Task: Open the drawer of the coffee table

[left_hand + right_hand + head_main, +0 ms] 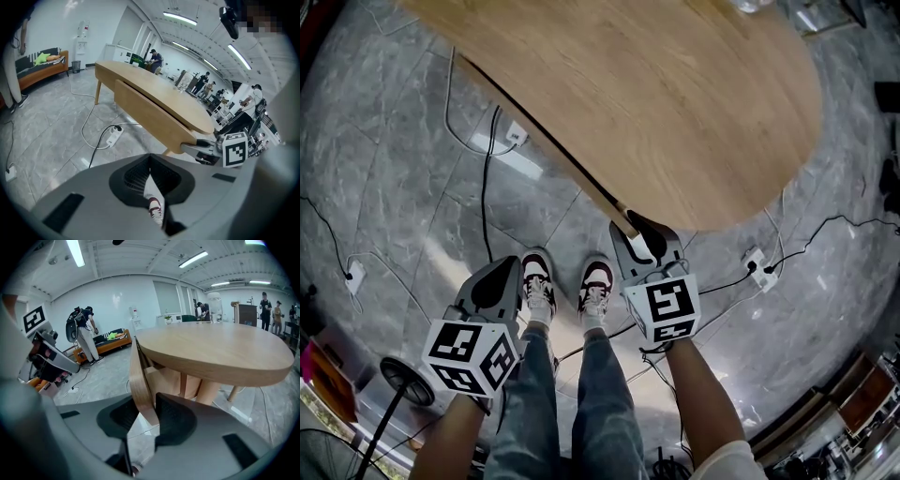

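Drawer front (150, 115) hangs under the coffee table's (675, 103) top, across mid-frame in the left gripper view, standing a bit proud of the table edge. Its inside isn't visible, so can't tell what's in it. R gripper (146, 404), centre-right in the head view, is clamped on the front's near end, jaws nearly closed w/ the panel between the pads. L gripper (508, 267), lower left, is clear of the table, jaws together, holding nothing.
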Demonstrator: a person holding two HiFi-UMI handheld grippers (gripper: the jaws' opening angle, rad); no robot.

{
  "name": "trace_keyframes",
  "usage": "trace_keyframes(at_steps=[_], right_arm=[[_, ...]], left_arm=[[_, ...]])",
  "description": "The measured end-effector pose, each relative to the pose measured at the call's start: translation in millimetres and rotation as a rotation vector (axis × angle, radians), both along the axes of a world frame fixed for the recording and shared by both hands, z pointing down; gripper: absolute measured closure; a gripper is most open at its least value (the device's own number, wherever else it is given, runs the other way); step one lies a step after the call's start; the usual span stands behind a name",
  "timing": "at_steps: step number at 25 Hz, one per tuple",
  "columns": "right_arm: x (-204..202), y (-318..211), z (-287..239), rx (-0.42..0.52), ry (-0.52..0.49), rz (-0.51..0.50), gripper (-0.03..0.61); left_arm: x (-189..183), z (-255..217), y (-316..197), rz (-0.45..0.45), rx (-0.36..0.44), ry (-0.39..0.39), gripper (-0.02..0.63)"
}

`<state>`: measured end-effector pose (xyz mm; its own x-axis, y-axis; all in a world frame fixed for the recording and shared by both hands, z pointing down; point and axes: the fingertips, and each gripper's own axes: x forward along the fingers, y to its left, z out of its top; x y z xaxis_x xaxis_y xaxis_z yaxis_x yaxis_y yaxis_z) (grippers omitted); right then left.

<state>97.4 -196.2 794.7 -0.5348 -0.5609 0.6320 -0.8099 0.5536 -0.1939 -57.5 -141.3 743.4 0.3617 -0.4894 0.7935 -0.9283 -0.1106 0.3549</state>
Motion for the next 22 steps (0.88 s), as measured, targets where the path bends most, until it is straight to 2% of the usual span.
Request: trace_keyframes(at_steps=[12, 17, 22], right_arm=[[-5, 2, -5, 0.015, 0.028, -0.071, 0.482], [-32, 33, -11, -0.005, -0.009, -0.157, 0.485], [-45, 53, -7, -0.018, -0.012, -0.168, 0.483]], left_arm=[[7, 6, 5, 0.017, -0.013, 0.018, 0.62], [8, 6, 5, 0.013, -0.016, 0.02, 0.62], [5, 5, 7, 0.009, -0.009, 0.023, 0.62]])
